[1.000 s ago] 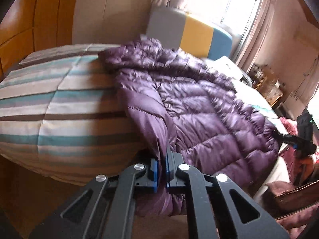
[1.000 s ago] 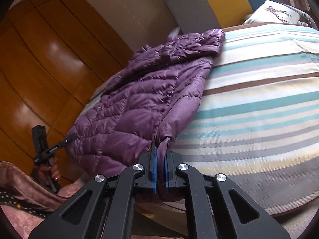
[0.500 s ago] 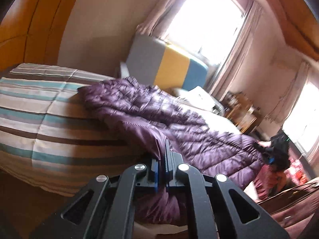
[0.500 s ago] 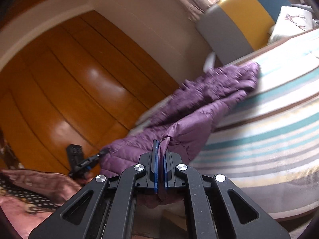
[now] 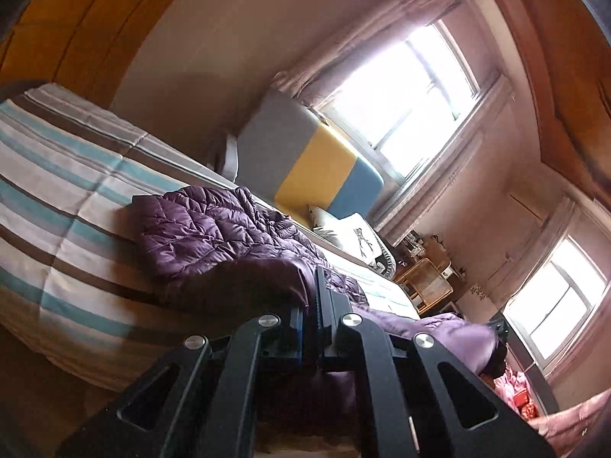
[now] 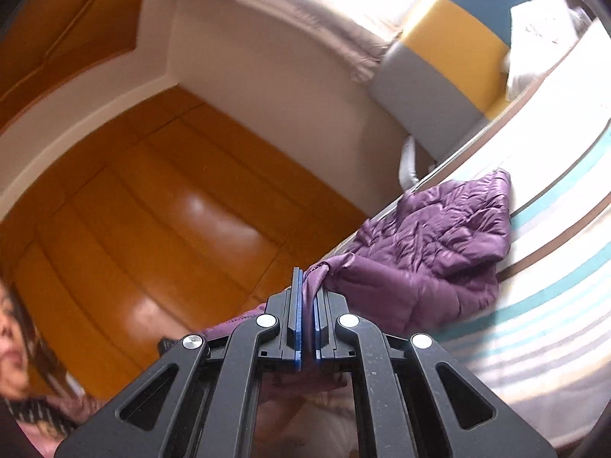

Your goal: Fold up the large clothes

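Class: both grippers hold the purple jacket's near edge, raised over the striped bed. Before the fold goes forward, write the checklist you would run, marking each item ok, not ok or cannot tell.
1. Left gripper shut on jacket fabric: ok.
2. Right gripper shut on the jacket: ok, purple cloth shows between its blue pads.
3. Far end of the jacket lying on the bed: ok.
4. Both grips at matching height: cannot tell, each view shows mostly its own gripper.
5. Bed past the jacket free for the fold to land: ok in the right wrist view, where bare striped cover lies beside it.
6. Sleeves tucked in: cannot tell.
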Tool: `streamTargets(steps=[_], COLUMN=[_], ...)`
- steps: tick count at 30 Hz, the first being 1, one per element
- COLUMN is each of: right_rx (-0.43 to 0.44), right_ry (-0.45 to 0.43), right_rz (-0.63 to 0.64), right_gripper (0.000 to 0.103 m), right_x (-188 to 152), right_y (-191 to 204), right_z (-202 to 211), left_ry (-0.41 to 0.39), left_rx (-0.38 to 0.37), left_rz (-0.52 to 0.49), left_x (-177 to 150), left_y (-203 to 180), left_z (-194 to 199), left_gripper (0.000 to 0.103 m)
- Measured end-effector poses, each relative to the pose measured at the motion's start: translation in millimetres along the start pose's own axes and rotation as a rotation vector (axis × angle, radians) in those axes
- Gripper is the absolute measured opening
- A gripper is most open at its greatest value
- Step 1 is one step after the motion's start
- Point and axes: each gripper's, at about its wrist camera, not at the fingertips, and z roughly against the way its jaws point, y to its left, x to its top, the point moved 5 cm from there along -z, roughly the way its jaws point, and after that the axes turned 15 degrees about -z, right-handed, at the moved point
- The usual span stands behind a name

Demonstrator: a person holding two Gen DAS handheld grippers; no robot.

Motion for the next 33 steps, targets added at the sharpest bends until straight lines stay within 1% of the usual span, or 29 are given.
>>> streamTargets(steps=[2,3,7,10,15,16,21,25,28,30,31,33], right_rx=[-0.012,-0.024,-0.047,-0.064,-0.093,-0.112,-0.15,-0.197,-0.253,-0.316,-0.334,-0.386], right_ry=[-0.017,-0.024,-0.033,-0.033,-0.034,-0.038,-0.043,-0.053,-0.055,-0.055,-0.054,-0.053], right_rz=[-0.034,-0.052,-0.104,-0.118,-0.116,-0.118,-0.152,-0.183,-0.193,-0.168,-0.155,-0.109], right_gripper=[0.004,0.004,0.004,0.004,0.004,0.004,0.004,0.004,0.004,0.004,0.004,0.004], right_x=[12,22,30,41,55,61,76,88,94,96,96,96], right_y=[-8,-13,-27,-34,-39,-43,-62,-81,-95,-104,-106,-109], right_z=[-11,-21,-39,-55,-73,-81,-105,-121,-134,-143,-147,-155], left_ry=[0.015,0.02,0.05,0.061,0.096,0.106,0.155,0.198,0.223,0.236,0.246,0.259], left_rx=[0.018,0.023,0.054,0.069,0.129,0.138,0.202,0.243,0.263,0.274,0.286,0.306], left_rz=[-0.003,-0.007,0.01,0.026,-0.003,-0.005,-0.004,0.015,0.053,0.065,0.067,0.048], left_x=[6,3,7,12,19,21,25,25,21,18,16,13], left_y=[6,6,20,32,48,52,73,91,105,111,115,118], left_z=[-15,-20,-46,-63,-96,-104,-140,-169,-186,-196,-202,-212], left_gripper=[0.004,0.004,0.004,0.004,0.004,0.004,0.005,0.005,0.005,0.005,0.005,0.005])
